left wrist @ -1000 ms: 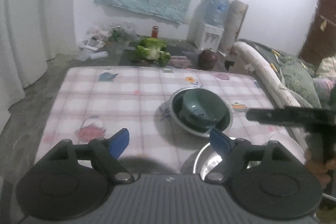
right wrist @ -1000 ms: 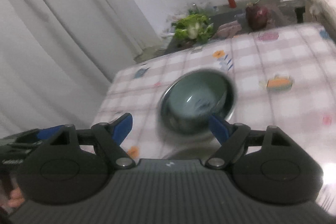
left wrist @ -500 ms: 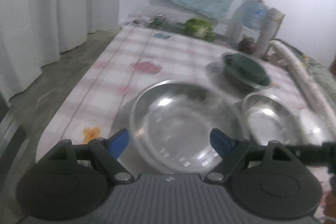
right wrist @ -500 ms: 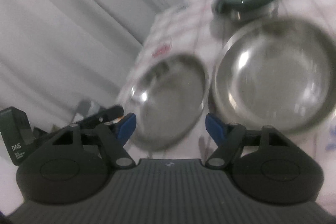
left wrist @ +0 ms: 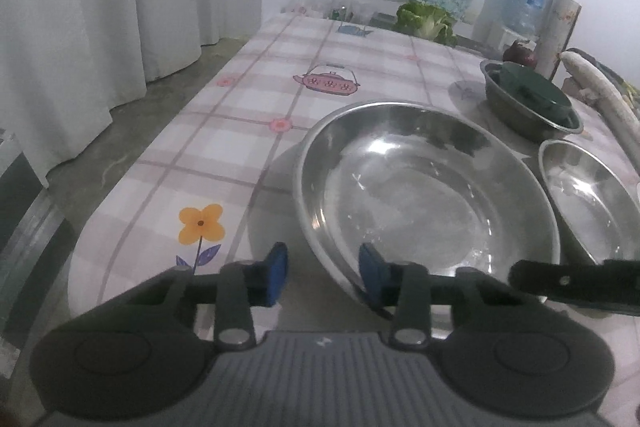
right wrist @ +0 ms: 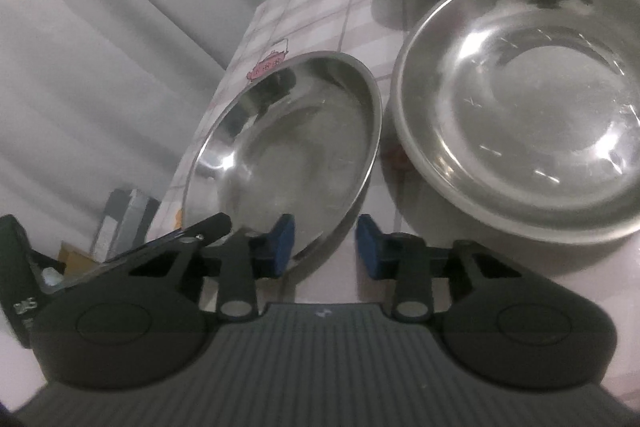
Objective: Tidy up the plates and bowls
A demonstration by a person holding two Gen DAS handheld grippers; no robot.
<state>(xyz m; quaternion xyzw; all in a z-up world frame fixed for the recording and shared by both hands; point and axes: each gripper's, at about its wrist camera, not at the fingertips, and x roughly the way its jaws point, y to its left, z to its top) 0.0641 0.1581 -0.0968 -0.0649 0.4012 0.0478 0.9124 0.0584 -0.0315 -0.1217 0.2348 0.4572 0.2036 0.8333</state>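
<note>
Steel dishes crowd the checked tablecloth (left wrist: 248, 115). Left gripper (left wrist: 322, 269) hangs with jaws apart at the near rim of the big bowl (left wrist: 424, 195), its right pad touching or just over that rim. Right gripper (right wrist: 323, 247) is likewise parted, straddling the near edge of that same bowl, seen tilted at (right wrist: 288, 147); nothing is clamped. Beside it sits a second steel bowl (right wrist: 528, 99). Farther back, a green bowl (left wrist: 532, 91) nests in a small steel bowl (left wrist: 516, 115).

A checked tablecloth (left wrist: 248, 115), white curtains (left wrist: 100, 7), leafy greens (left wrist: 426, 19) and perhaps a water jug (left wrist: 520, 3).
</note>
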